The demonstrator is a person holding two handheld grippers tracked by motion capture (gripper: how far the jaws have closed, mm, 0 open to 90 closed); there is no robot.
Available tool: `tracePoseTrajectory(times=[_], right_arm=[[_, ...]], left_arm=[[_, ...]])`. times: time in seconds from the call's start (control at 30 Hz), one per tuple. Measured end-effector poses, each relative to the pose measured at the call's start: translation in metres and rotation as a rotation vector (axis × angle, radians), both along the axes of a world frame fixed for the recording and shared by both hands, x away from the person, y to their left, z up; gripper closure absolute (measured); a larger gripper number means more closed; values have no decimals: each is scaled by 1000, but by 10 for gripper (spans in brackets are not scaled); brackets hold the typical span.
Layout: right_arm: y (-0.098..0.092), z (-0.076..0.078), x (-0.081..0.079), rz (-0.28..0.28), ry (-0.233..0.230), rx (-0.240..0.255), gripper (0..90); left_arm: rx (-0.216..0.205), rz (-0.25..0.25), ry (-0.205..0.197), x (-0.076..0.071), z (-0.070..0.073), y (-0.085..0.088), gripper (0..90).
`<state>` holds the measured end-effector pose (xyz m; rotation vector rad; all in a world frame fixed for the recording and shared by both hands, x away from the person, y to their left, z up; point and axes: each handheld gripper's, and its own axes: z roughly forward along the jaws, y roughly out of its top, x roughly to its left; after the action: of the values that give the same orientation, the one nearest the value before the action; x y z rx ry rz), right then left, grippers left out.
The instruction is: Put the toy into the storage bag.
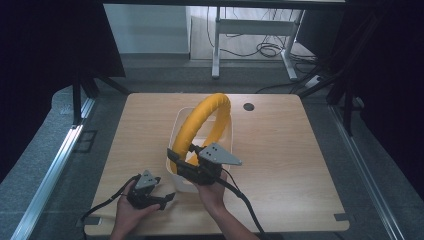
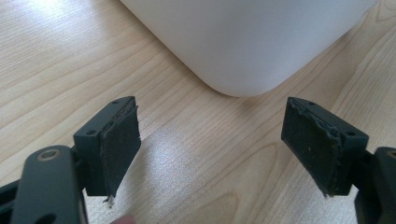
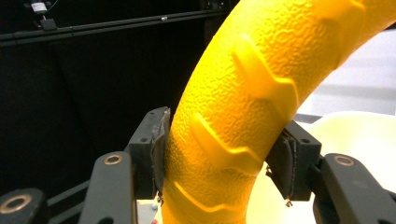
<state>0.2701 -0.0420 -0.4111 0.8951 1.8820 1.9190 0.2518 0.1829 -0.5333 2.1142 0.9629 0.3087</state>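
A thick yellow ring (image 1: 200,117) with a bumpy, ridged skin (image 3: 261,79) stands on edge in a white bin (image 1: 183,187) at the middle of the wooden table (image 1: 280,150). My right gripper (image 1: 182,154) is at the ring's lower left part. Its jaws are closed on it (image 3: 219,158), with a pad against each side. The bin's rim (image 3: 355,135) shows just behind. My left gripper (image 1: 162,192) rests low by the table's front edge, just left of the bin's near corner (image 2: 243,42). It stands open (image 2: 215,149) with bare wood between its pads.
A dark round cable hole (image 1: 248,106) sits in the table's far side, right of the bin. Black curtains hang on both sides. A white desk frame (image 1: 216,45) and loose cables lie on the floor beyond. Bare wood (image 2: 70,56) surrounds the left gripper.
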Motion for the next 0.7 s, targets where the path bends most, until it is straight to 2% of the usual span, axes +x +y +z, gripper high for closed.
tracePoseTrajectory(times=[0.2, 0.4, 0.5, 0.57, 0.7], right_arm=[[-3, -3, 2, 9, 45, -12, 442], [-5, -2, 1, 13, 31, -35, 405], [-7, -2, 1, 11, 41, -51, 321], [-11, -1, 1, 23, 54, -44, 260], [-18, 2, -1, 31, 49, -56, 228]], left_arm=[[0, -2, 1, 0, 0, 0, 195], [2, -3, 3, 0, 0, 0, 193], [3, -4, 5, 1, -1, 0, 192], [2, -2, 5, 1, -1, 0, 191], [5, 0, 6, 2, -1, 0, 190]])
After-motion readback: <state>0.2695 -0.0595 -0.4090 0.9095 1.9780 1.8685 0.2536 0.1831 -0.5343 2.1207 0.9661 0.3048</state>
